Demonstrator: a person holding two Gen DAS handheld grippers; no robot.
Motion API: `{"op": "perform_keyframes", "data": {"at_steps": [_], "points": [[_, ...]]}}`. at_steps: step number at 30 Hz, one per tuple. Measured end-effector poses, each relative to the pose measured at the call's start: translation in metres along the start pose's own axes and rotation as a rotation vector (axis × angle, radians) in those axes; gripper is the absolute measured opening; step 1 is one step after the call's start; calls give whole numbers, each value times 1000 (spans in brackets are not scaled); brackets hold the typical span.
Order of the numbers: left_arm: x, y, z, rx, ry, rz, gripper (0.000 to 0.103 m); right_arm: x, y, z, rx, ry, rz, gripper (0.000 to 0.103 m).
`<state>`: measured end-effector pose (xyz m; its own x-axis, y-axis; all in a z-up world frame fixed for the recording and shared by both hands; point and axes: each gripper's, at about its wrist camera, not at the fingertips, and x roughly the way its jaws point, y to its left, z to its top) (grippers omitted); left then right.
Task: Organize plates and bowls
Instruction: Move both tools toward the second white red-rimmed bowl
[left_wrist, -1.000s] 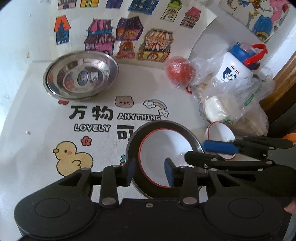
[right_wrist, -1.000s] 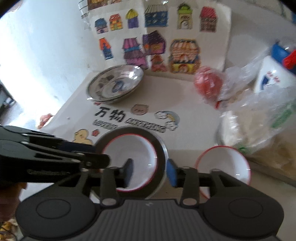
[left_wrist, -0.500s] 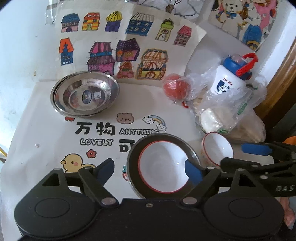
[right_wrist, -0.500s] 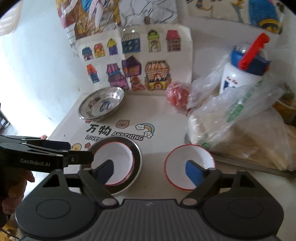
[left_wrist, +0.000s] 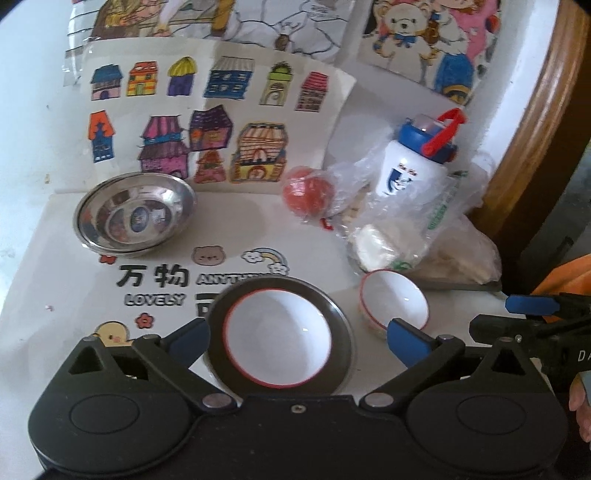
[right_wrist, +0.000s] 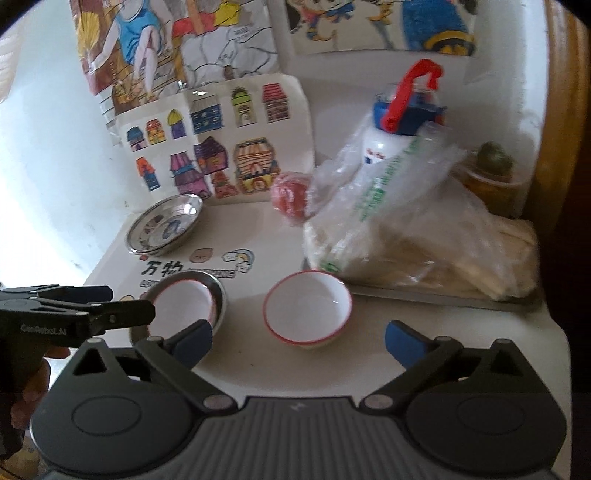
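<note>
Blue pads stand far apart on both of your tools. Your left gripper (left_wrist: 297, 334) has its jaws spread wide with nothing pressed between them. Its pads frame the red-rimmed white bowl (left_wrist: 277, 338) that sits nested in the dark metal plate (left_wrist: 341, 332), low on the printed mat (left_wrist: 74, 288). That nesting reads as deliberate: like shapes are being gathered into one stack, and the wide stance looks like a release, not a reach.

Your right gripper (right_wrist: 297, 338) is equally wide and empty, aimed over the second red-rimmed bowl (right_wrist: 307, 309), which stands alone on the bare counter (right_wrist: 480, 332) just in front of the plastic bags (right_wrist: 413, 236). I judge it the next piece to join the stack.

Further out, the steel bowls (left_wrist: 135, 218) rest stacked near the wall drawings, well apart from the white set, while the red ball (left_wrist: 308, 194) and the drinking bottle (left_wrist: 413, 162) sit among the bags.

Compared with a second ago, both sets of jaws have just been opening from a much narrower gap, with nothing caught between them. Both views have pulled back and tipped up, so more of the wall shows. In your right view the lone bowl has shifted from the right towards the middle between the pads, and the plate has slid off to the left. The dishes themselves lie where they did.
</note>
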<state>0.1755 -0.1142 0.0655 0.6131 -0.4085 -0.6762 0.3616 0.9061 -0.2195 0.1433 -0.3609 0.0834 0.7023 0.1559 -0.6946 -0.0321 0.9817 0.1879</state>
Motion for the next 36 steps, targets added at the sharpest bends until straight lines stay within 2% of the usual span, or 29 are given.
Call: {"op": "perform_keyframes", "data": {"at_steps": [10, 17, 22, 26, 32, 36], "points": [[13, -25, -10, 63, -7, 10, 102, -17, -28, -25, 40, -11, -68, 103], [15, -44, -19, 157, -26, 15, 102, -16, -49, -35, 87, -7, -68, 103], [19, -55, -22, 209, -9, 0, 102, -14, -58, -40, 102, 7, -74, 103], [27, -60, -17, 237, 4, 7, 102, -10, -64, -42, 121, 10, -65, 103], [41, -63, -2, 337, 29, 44, 102, -1, -69, -39, 138, 21, -50, 103], [54, -59, 12, 356, 49, 70, 102, 9, -69, -33, 144, 23, -40, 103]]}}
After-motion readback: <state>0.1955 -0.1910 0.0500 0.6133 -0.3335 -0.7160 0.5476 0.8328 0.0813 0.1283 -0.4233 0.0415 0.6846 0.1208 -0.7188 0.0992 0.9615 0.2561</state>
